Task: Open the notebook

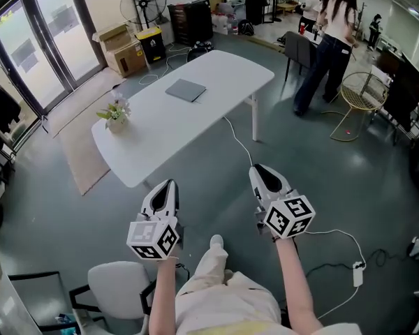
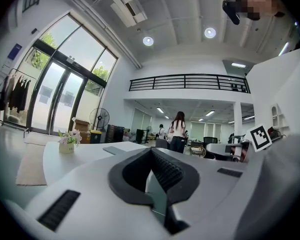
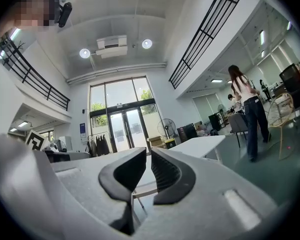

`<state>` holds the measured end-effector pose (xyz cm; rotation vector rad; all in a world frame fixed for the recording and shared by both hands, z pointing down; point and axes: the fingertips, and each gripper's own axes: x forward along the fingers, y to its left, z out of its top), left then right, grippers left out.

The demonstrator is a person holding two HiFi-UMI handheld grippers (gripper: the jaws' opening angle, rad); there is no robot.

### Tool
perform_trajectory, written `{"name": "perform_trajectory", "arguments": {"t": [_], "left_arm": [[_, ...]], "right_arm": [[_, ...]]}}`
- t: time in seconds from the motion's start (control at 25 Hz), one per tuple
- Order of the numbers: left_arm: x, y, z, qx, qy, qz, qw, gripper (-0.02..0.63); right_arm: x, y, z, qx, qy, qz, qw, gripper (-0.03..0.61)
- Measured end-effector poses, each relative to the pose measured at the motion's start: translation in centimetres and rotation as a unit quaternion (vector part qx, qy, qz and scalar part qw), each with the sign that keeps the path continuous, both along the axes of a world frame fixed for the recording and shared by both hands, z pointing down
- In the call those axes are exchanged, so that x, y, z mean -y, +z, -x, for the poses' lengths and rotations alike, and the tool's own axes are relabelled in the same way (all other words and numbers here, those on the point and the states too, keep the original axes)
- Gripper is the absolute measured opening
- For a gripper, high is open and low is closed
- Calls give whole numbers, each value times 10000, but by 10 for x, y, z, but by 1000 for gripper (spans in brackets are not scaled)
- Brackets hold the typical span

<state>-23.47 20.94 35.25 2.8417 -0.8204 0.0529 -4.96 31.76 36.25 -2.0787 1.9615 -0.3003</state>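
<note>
Left gripper [image 1: 169,184], fingers [image 2: 166,170] together, and right gripper [image 1: 260,170], fingers [image 3: 168,176] slightly apart, both point level toward the table [image 1: 220,82].

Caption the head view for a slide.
Left gripper and right gripper face a white table bearing a closed notebook and flowers.

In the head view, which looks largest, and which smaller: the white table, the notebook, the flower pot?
1. white table, by far the largest.
2. notebook and flower pot: they look about alike, so I do not rank them.
</note>
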Motion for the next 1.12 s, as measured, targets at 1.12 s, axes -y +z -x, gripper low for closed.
{"name": "perform_trajectory", "arguments": {"t": [1.12], "left_arm": [[203, 18, -133, -104, 322, 289, 9990, -2]], "right_arm": [[204, 21, -121, -93, 278, 382, 9988, 106]]}}
